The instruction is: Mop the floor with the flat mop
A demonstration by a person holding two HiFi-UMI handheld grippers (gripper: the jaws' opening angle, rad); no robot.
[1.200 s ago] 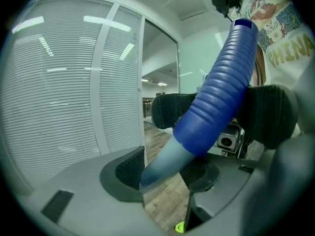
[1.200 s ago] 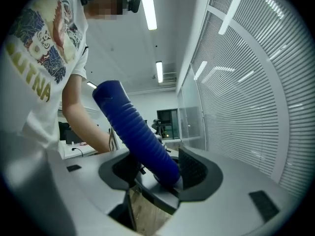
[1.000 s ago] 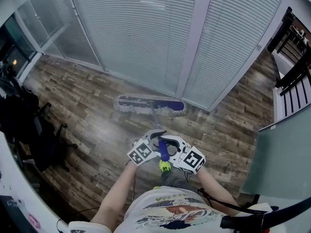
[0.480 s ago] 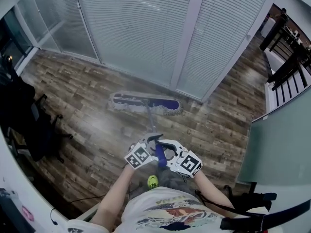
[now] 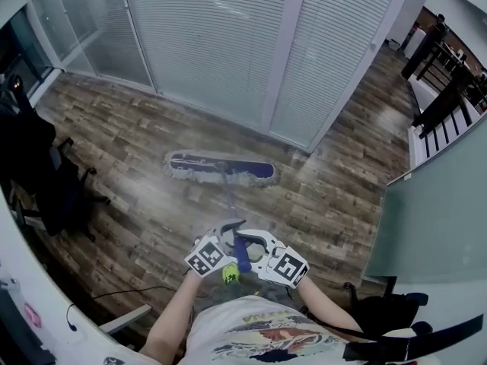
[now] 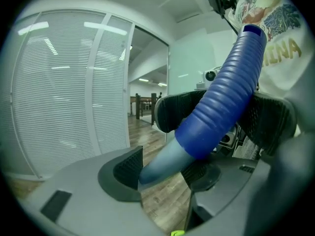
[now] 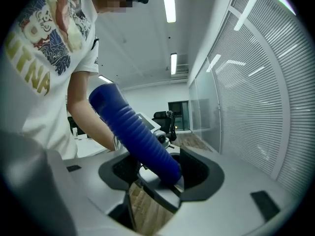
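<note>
mop stroke | blue fringed flat mop head (image 5: pixel 219 166) on wood-plank floor (image 5: pixel 114 143), near slatted glass partition (image 5: pixel 221 44) | left gripper (image 6: pixel 165 171) holds blue ribbed plastic handle (image 6: pixel 221 107), jaws just eased wider | right gripper (image 7: pixel 157 173) clamps it | re-tighten left, keep head flat

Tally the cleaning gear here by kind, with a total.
Blue-and-grey flat mop: 1
Handheld two-jaw tools (left tool, right tool), both clamped on it, left jaws just opened a little: 2
Total: 3
</note>
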